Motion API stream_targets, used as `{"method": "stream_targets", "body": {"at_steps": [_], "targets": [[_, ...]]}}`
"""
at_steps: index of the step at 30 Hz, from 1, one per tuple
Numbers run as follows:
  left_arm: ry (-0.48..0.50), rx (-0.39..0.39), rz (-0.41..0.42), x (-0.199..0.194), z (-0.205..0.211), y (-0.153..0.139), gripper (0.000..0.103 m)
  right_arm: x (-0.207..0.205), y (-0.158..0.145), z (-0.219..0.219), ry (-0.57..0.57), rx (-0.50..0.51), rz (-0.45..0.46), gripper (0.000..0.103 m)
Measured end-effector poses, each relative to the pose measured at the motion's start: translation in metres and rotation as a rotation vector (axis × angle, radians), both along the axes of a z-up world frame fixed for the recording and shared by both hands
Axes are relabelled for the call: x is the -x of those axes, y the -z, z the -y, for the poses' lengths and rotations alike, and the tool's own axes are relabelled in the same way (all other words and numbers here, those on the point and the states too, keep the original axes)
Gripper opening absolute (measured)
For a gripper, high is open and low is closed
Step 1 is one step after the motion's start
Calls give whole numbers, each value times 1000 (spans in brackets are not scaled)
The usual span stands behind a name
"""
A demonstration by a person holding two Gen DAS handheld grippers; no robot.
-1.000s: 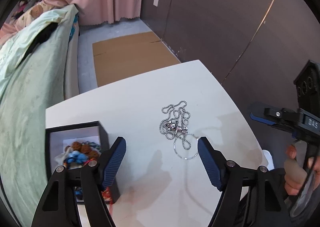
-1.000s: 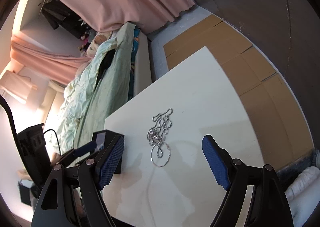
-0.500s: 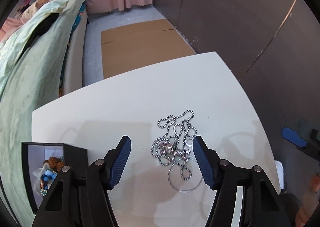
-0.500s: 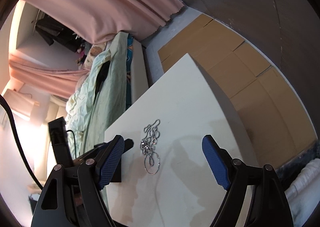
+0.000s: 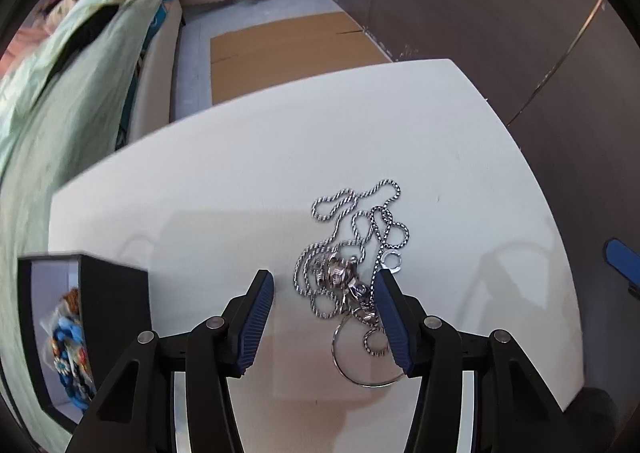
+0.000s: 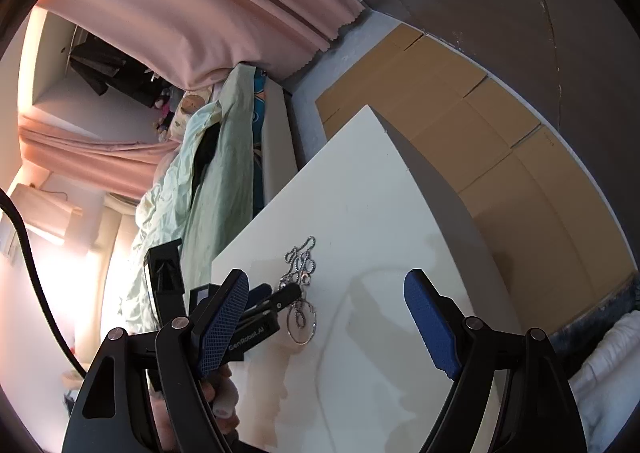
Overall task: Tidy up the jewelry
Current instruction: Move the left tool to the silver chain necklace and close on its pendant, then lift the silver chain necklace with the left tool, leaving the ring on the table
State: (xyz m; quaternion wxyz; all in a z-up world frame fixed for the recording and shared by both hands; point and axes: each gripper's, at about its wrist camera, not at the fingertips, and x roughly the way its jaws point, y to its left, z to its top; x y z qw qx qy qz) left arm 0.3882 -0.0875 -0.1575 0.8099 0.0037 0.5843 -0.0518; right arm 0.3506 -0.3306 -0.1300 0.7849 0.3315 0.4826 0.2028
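Observation:
A tangled silver chain necklace (image 5: 352, 253) with a pendant and a thin metal ring (image 5: 362, 367) lies on the white table (image 5: 248, 173). My left gripper (image 5: 324, 293) is open, low over the table, its jaws on either side of the near part of the tangle; the right finger (image 5: 390, 317) overlaps the chain. It also shows in the right wrist view (image 6: 286, 295) at the necklace (image 6: 300, 265). My right gripper (image 6: 326, 313) is open and empty, held back above the table's near right side.
A black open box (image 5: 80, 317) with beaded jewelry inside stands at the table's left edge. A bed with a green blanket (image 5: 60, 93) lies left of the table. Cardboard sheets (image 5: 288, 45) cover the floor beyond, next to a dark wall.
My left gripper has moved forward and down onto the necklace, and its jaws have narrowed around the tangle. My right gripper has drawn back and tilted a little.

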Motion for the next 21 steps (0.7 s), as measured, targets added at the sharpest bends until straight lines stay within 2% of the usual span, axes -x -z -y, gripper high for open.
{"method": "stream_targets", "body": {"at_steps": [3,5,9,18,20,21], "targets": [[-21,50,-18,3,-10,0,46,0,0,-2,-7,4,-1,82],[-38,71,-18,0,-11,0,32,-1,0,-3,-10,6,-1,82],[-71,131,-20,-4,-20,0,29,-2,2,-4,-15,9,-3,82],[-64,117,-8,-7,-15,0,25,-6,5,-17,-49,30,-14,82],[-57,129,0,-8,-18,-3,17,-6,6,-21,-63,36,-15,82],[-54,132,7,-8,-19,-7,17,-6,7,-23,-68,39,-16,82]]}}
